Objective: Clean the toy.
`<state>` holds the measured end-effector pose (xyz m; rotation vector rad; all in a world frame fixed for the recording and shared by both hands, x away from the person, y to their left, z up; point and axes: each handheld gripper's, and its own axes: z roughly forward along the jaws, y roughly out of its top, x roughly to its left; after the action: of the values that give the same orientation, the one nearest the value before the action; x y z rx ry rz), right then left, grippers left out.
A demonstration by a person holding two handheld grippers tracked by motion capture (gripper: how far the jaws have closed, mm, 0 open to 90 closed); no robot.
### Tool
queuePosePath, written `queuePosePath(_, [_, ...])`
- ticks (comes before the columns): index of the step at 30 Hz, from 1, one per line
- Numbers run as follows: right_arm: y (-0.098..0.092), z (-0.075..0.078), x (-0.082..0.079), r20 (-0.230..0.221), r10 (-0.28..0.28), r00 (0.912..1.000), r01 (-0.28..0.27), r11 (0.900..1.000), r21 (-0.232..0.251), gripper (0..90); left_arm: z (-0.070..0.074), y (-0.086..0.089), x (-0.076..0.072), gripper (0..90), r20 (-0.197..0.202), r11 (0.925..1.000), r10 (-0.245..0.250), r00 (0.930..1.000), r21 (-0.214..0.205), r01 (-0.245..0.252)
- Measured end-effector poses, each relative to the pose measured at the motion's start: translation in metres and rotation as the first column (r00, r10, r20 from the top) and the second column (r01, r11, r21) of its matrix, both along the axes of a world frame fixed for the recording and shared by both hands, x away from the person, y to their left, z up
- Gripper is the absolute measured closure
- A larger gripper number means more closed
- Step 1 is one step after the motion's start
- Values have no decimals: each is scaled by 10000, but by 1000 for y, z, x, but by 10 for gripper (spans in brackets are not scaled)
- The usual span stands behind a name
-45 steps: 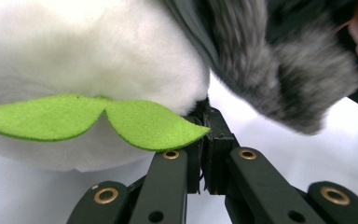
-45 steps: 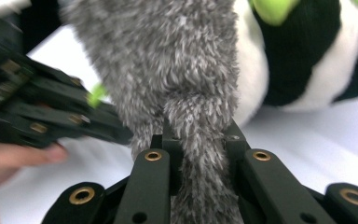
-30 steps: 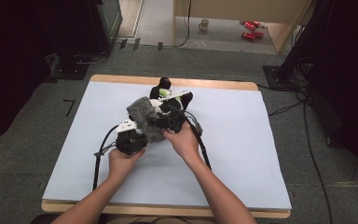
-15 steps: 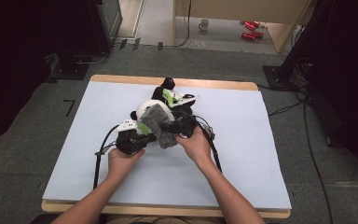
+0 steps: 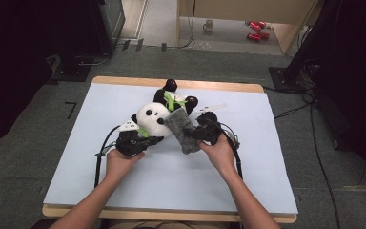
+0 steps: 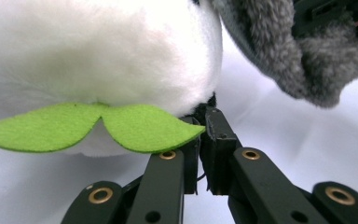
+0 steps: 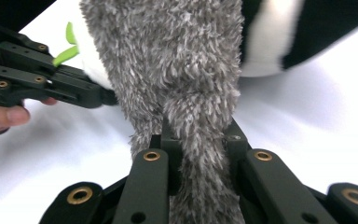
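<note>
Right hand-held gripper (image 7: pixel 193 140) is clamping grey fuzzy sock (image 7: pixel 177 70) | left hand-held gripper (image 6: pixel 203 135) is pinching panda plush (image 5: pixel 155 117), jaws nearly together | worktop (image 5: pixel 267 167).

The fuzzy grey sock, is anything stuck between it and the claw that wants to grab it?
No, nothing is in between. The right gripper already pinches the grey sock directly between its jaws. The panda toy lies just behind the sock, not in the way.

The sock (image 7: pixel 186 93) runs off the right gripper view's top and bottom edges. The panda (image 6: pixel 98 51) is cut off at the left gripper view's top — whatever the left gripper (image 6: pixel 200 121) pinches stays hidden.
</note>
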<state>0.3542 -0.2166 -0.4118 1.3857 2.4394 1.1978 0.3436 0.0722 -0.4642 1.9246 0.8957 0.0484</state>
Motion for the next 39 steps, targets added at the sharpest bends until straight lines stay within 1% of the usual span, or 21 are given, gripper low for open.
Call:
queuePosePath(2, [-13,1,-2,41,-211,9998,211,9997,108,772,0,1,-1,851,26,10000,1,10000,53,-2])
queuePosePath(5, [-28,1,-3,16,-521,9986,521,9984,210,767,0,2,-2,845,97,9997,-62,9999,250,60])
queuePosePath(7, [-40,-2,-3,66,-750,9972,750,9972,66,765,-2,3,-2,836,73,9996,-114,9999,260,112])
queuePosePath(9, [-51,-8,-3,121,-994,9950,994,9950,-19,765,-4,3,-1,833,61,9985,-212,9998,498,209])
queuePosePath(10, [-56,-11,-2,48,-1153,9933,1153,9933,6,766,-6,4,0,831,32,9980,-228,9997,585,225])
queuePosePath(12, [-64,-20,0,-13,-1373,9905,1373,9905,37,765,-8,5,2,827,-55,9984,-277,9996,498,279])
queuePosePath(13, [-68,-26,2,-139,-1537,9880,1538,9881,36,763,-8,5,3,821,-103,9982,-319,9994,502,324])
queuePosePath(15, [-72,-35,6,-381,-1688,9849,1689,9856,-8,763,-9,5,3,806,-83,9975,-410,9991,572,415])
queuePosePath(17, [-74,-41,8,-518,-1753,9831,1751,9845,-82,762,-11,5,4,803,-33,9966,-457,9990,690,458])
queuePosePath(22, [-73,-57,13,-650,-1663,9839,1630,9852,-524,745,-13,6,6,772,-98,9961,-656,9978,591,661])
queuePosePath(25, [-73,-61,16,-596,-1629,9848,1596,9855,-571,725,-14,6,6,752,-98,9957,-736,9972,547,741])
queuePosePath(28, [-76,-63,17,-681,-1803,9813,1773,9830,-480,670,-14,6,6,718,-106,9956,-772,9970,524,777])
queuePosePath(30, [-77,-64,18,-836,-1862,9790,1835,9823,-381,627,-14,5,5,695,-66,9954,-787,9969,543,790])
queuePosePath(32, [-78,-64,18,-852,-1857,9789,1832,9824,-364,607,-13,5,5,658,-73,9954,-778,9969,548,781])
queuePosePath(33, [-79,-63,19,-891,-1867,9784,1843,9823,-345,574,-12,5,4,658,-39,9951,-800,9968,580,801])
queuePosePath(34, [-82,-61,19,-857,-1867,9787,1859,9824,-179,470,-12,4,3,592,-19,9949,-806,9967,615,806])
queuePosePath(35, [-82,-61,19,-857,-1867,9787,1859,9824,-179,470,-11,4,3,592,-23,9947,-838,9965,593,838])
queuePosePath(36, [-84,-57,17,-773,-1861,9795,1870,9823,43,407,-10,4,2,537,-64,9936,-922,9957,646,924])
queuePosePath(37, [-84,-57,17,-773,-1861,9795,1870,9823,43,407,-10,4,2,515,-64,9936,-922,9957,646,924])
queuePosePath(38, [-85,-54,16,-592,-1805,9818,1814,9834,101,372,-8,4,1,496,-155,9927,-962,9952,713,970])
queuePosePath(39, [-85,-54,16,-592,-1805,9818,1814,9834,101,372,-8,4,1,483,-155,9927,-962,9952,713,970])
